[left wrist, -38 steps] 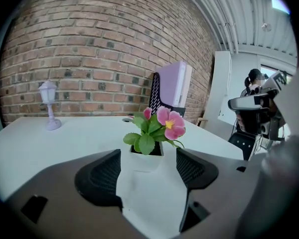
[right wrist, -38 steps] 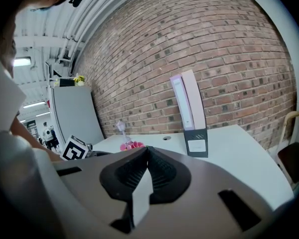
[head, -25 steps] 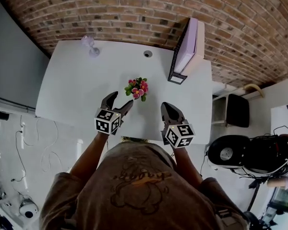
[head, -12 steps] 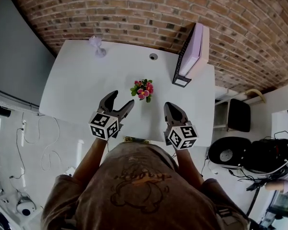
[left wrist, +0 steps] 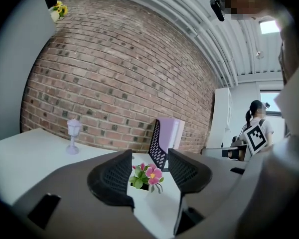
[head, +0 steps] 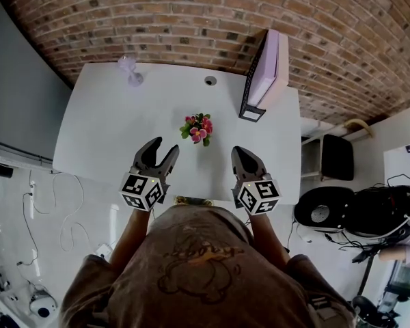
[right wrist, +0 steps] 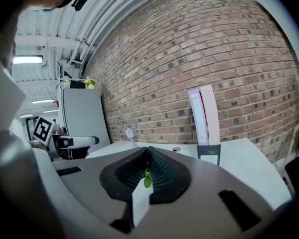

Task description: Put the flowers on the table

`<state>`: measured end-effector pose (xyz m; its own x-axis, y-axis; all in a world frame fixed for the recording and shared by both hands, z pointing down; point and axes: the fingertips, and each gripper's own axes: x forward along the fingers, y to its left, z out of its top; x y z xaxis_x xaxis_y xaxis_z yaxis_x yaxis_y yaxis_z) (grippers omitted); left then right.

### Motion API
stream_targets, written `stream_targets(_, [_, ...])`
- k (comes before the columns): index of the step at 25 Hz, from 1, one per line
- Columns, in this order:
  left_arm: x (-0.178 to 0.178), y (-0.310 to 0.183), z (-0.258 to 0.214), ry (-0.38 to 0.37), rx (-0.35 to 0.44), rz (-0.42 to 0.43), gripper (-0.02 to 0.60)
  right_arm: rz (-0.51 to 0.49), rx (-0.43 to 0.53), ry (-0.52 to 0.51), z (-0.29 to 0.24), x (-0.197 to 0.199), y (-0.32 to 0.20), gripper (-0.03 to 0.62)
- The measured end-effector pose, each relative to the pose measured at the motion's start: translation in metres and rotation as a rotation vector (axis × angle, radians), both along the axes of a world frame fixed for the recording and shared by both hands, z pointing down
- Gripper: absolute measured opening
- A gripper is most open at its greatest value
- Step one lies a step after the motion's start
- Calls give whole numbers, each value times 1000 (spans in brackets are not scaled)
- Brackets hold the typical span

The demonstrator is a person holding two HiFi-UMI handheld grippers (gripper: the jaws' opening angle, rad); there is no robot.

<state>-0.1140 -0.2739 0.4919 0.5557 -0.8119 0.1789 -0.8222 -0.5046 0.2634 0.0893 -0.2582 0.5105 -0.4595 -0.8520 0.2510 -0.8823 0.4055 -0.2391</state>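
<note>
Look at the flowers (head: 197, 128) near the middle of the worktop (head: 109, 115), standing up, all alone. Already on the worktop, so maybe nothing left to do. Seem small and light, with soft petals and thin leaves, easy to squash or tip over. Better to take hold low down, at the dark base (left wrist: 141, 186), not at the blooms, and to squeeze gently. Find the left gripper (head: 164, 147) near the front edge, well apart from the flowers, spread but closing, with nothing between its jaws, only a far-off look at the flowers through the gap. Find the right gripper (head: 238, 151) beside it, pressed together, pinching nothing, with just a bit of green leaf peeking through the slit from farther away. Hard to tell pot from block at that dark base: too small. Hard to tell real from plastic too. Hidden behind the jaws in the right gripper view: nearly all of the flowers.
</note>
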Motion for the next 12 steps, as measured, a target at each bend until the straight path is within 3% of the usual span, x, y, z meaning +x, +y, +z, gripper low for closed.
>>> stream_targets(6, [-4,-5,2,-9,11,-18,83,-4,0,10,4,1,0,3])
stream_targets(12, [-8,-9,10,-8,7,-20,28,5,2,22,12,5,0,3])
